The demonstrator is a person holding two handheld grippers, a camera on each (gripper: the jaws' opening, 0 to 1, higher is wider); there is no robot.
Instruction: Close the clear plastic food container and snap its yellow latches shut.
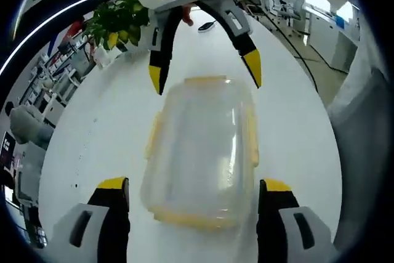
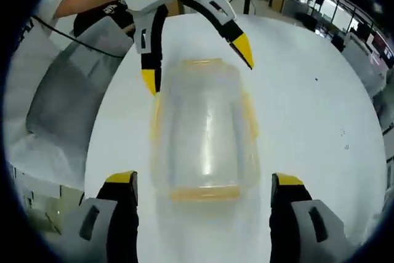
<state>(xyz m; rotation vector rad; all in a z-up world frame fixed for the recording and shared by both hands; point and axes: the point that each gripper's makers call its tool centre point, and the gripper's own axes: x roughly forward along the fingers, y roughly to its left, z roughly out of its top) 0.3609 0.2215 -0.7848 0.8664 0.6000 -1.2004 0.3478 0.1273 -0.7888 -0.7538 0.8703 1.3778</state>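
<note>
1. The clear food container (image 1: 200, 149) lies flat on the white desk (image 1: 289, 90) with its lid already sitting on top. It rests directly ahead of the left hand-held gripper (image 1: 196, 192), between that gripper's two yellow-tipped jaws and close to them.
2. The left hand-held gripper is spread wide and holds nothing; its jaws stand to either side of the container's near end, apparently so they can come in on a latch or steady the box.
3. The right hand-held gripper (image 2: 204, 188) faces it from the opposite end, likewise wide open and empty, its jaws flanking the container (image 2: 203, 133) without touching it.
4. Each gripper shows in the other's view beyond the far end of the container, jaws open and pointing down toward it. The two look placed to work from both ends at once.
5. The yellow latches (image 1: 252, 137) run along the container's edges; whether any is already snapped down cannot be told.
6. A potted plant (image 1: 117, 20) stands far beyond the container in the left gripper view.
</note>
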